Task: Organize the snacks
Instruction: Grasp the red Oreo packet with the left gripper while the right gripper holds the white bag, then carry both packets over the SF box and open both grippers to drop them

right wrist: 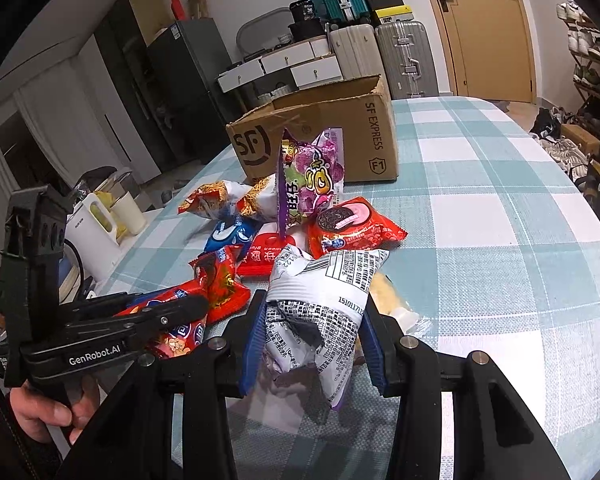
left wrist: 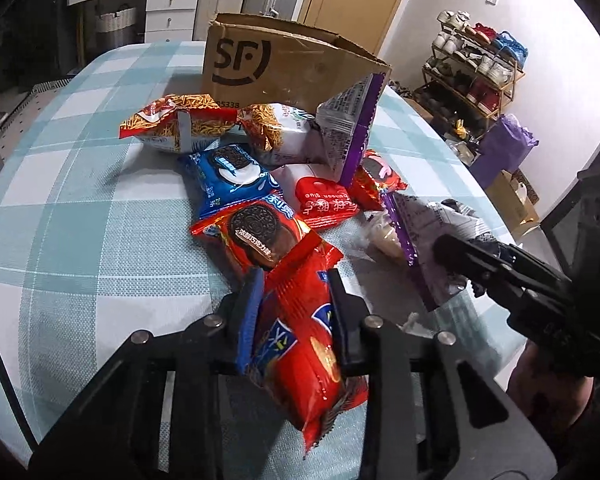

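Observation:
Several snack packets lie in a heap on the checked tablecloth (left wrist: 80,208) in front of an open cardboard SF box (left wrist: 284,68) (right wrist: 340,136). My left gripper (left wrist: 294,300) is shut on a red Oreo packet (left wrist: 300,344), with both fingers pressing its sides near the front of the heap. In the right wrist view the left gripper (right wrist: 172,312) shows at the left, with a hand below it. My right gripper (right wrist: 314,320) is shut on a white and purple printed snack bag (right wrist: 320,292) (left wrist: 428,220), which stands crumpled between the blue pads.
Beyond the held packet lie another red Oreo packet (left wrist: 256,232), a blue Oreo packet (left wrist: 228,176), noodle snack packets (left wrist: 180,124) and a purple bag (right wrist: 312,176) standing on edge. A pale wrapped snack (right wrist: 392,300) lies beside the right gripper. Suitcases (right wrist: 404,56) and a shoe rack (left wrist: 476,68) stand behind.

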Demonstrator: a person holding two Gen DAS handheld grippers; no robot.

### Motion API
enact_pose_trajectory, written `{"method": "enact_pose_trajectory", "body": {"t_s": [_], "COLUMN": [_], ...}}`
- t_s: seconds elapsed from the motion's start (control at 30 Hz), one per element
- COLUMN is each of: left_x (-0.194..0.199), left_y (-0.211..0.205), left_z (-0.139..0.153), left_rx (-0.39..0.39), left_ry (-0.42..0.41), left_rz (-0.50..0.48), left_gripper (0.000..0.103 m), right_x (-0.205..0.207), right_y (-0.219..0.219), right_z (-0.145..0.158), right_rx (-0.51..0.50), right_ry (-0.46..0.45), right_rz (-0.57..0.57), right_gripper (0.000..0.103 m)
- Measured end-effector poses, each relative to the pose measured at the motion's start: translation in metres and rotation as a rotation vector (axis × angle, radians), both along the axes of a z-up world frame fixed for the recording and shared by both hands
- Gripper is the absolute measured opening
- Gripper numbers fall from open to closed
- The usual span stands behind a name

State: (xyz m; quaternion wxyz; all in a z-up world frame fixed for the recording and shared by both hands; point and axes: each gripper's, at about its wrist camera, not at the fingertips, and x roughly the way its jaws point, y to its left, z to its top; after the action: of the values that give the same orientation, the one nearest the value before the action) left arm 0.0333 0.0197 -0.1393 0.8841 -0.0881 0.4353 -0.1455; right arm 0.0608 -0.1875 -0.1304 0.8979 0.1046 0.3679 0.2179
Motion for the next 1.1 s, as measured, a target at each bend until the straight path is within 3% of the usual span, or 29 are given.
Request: {"method": "enact_pose_trajectory", "body": {"t_s": [0.33, 0.6, 1.1], "left_x": [-0.015, -0.022, 0.034], "left_y": [0.003, 0.011, 0.027], "left_z": [0.014, 0.043, 0.122], "left_rx": [-0.02, -0.028, -0.01], "left_ry": [-0.023, -0.08, -0.192], "left_rz": [-0.017, -0.022, -0.02], "left_gripper": [0.026, 0.026, 0.026], "right_x": [-0.003, -0.004, 0.025], "right_y": [0.003, 0.005, 0.005], "right_z": [0.005, 0.016, 0.073], "right_rx": [0.0, 0.017, 0.049], "right_ry": [-0.011, -0.032, -0.106], "right_rz": [0.008, 0.023, 0.063], "right_gripper": [0.043, 0.043, 0.043]}}
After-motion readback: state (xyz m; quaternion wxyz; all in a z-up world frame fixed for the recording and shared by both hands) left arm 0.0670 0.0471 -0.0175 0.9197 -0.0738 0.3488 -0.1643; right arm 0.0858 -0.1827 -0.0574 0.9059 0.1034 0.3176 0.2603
